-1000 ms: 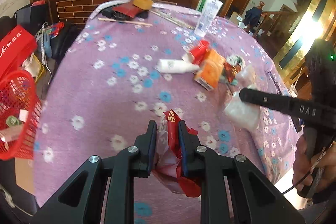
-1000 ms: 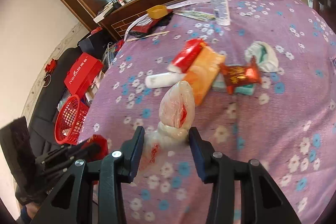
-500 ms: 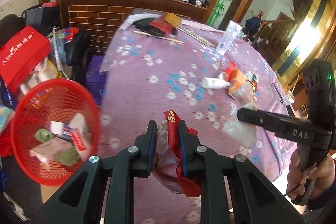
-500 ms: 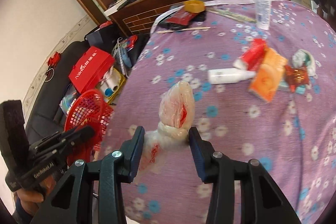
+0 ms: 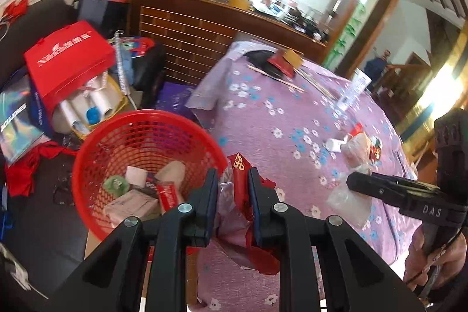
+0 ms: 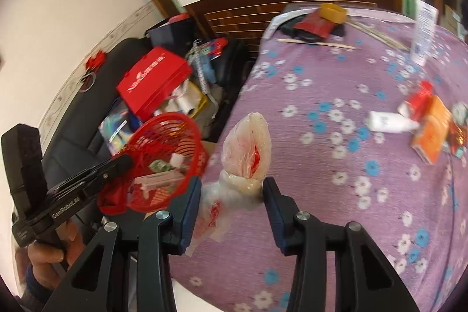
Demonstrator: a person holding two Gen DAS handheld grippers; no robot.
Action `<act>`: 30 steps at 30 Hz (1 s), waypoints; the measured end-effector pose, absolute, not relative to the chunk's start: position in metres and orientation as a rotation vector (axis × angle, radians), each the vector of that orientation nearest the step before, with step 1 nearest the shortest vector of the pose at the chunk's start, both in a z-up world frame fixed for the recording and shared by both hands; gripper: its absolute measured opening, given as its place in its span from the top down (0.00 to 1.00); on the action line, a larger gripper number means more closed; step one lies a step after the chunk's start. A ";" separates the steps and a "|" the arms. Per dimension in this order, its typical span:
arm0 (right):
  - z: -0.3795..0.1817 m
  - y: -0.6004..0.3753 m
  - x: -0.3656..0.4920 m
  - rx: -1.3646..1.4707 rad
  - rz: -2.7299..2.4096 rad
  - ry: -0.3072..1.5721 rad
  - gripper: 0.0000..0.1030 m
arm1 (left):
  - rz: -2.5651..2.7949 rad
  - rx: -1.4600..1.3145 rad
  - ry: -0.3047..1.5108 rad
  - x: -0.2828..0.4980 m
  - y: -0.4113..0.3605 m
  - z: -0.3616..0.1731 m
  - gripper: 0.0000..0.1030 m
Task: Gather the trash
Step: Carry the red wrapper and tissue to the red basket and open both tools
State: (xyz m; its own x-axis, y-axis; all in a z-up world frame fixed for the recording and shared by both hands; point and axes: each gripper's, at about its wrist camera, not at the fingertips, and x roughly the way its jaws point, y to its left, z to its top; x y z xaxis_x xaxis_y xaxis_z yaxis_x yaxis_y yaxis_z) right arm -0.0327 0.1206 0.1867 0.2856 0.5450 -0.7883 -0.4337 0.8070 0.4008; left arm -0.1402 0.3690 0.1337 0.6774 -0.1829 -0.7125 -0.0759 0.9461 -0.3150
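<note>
Both loads ride pinched and clear of the tablecloth: left gripper clamps a red foil wrapper beside the red basket at lower left (already part-filled), right gripper squeezes a knotted plastic bag mid-frame, ready for dropping in.

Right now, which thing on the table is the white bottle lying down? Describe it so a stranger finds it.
On the purple flowered tablecloth, find the cluster of packets on the right. The white bottle lies flat at its left edge, beside the orange packet: the only plain white cylinder there.
</note>
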 end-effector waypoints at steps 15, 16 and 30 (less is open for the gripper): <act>0.186 0.161 -0.022 0.055 0.893 1.101 0.54 | 0.159 -0.378 0.808 -0.167 0.382 0.154 0.81; 0.186 0.163 -0.021 0.057 0.904 1.104 0.54 | 0.174 -0.371 0.808 -0.169 0.382 0.156 0.81; 0.186 0.208 -0.004 0.034 0.916 1.085 0.54 | 0.152 -0.359 0.803 -0.148 0.413 0.157 0.81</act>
State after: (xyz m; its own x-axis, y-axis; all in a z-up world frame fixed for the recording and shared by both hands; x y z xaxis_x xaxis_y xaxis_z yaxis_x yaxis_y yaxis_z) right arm -0.0038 0.2083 0.1855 0.1502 0.6532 -0.7421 -0.6217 0.6461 0.4429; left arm -0.1483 0.4133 0.1568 0.6878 -0.0020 -0.7259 -0.2679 0.9287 -0.2564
